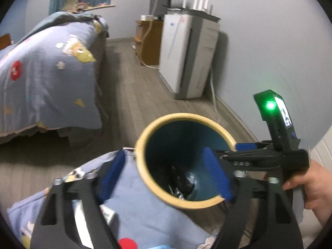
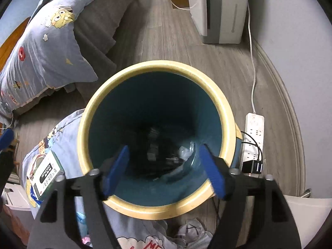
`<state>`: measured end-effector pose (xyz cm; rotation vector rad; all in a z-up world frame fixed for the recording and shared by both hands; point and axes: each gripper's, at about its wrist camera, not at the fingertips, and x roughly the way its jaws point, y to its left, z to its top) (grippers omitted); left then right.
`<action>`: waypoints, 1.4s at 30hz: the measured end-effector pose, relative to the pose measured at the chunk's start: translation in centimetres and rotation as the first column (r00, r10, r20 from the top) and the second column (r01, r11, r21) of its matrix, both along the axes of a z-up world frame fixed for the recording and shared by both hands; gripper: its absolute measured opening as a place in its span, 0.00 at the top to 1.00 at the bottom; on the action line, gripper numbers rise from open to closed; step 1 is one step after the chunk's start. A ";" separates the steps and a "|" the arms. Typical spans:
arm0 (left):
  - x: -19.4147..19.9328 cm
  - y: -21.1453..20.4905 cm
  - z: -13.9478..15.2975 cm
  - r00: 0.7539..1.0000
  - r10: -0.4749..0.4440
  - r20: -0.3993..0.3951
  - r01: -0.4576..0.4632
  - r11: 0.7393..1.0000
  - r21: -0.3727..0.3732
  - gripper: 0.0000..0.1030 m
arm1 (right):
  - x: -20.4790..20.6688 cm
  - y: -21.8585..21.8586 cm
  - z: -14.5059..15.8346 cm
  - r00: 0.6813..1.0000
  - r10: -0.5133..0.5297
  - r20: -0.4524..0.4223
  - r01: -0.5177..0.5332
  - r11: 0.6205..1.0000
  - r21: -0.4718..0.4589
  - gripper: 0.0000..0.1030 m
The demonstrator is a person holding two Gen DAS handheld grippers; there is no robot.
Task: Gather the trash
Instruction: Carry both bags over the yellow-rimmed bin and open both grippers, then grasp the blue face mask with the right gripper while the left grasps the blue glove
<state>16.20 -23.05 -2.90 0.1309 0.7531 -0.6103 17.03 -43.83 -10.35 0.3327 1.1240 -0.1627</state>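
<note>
Left tongs (image 1: 164, 174): blue pads spread wide, nothing between them; one pad is over the patterned bedding, the other over the mouth of the bin.

Right tongs (image 2: 164, 170): blue pads spread wide, both hanging over the open mouth of the bin, gripping nothing. In the left view this tool shows at right, held by a hand (image 1: 311, 186), with a green light lit on its body. Raised letters on its arm are too blurred to read with certainty.

Bin (image 2: 226, 112): round, cream rim, dark teal inside, standing on the wood-look floor (image 2: 166, 37) just beside a fold of blue cartoon-print bedding (image 2: 68, 137).

Trash (image 2: 182, 153): dark pieces and crumpled clear or silvery wrapping lie at the bottom of the bin. No print legible on them.

Small box (image 2: 46, 176): lies on the bedding left of the bin; white and green, dark band with white lettering reading roughly "COMAN", plus smaller characters, illegible.

Power strip (image 2: 254, 132): white, on the floor right of the bin, a black plug seated in it, white cord running toward the wall.

White appliance (image 1: 186, 58): stands against the wall; small blue and red marks on its front, not readable.

Bed (image 1: 41, 72): left of the floor, quilt printed with cartoon figures and red flowers.
</note>
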 end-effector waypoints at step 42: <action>-16.1 26.4 -3.8 0.829 0.554 -0.080 -0.538 0.828 0.161 0.05 | -8.5 23.2 3.3 0.952 0.305 0.036 -0.298 0.944 -0.142 0.06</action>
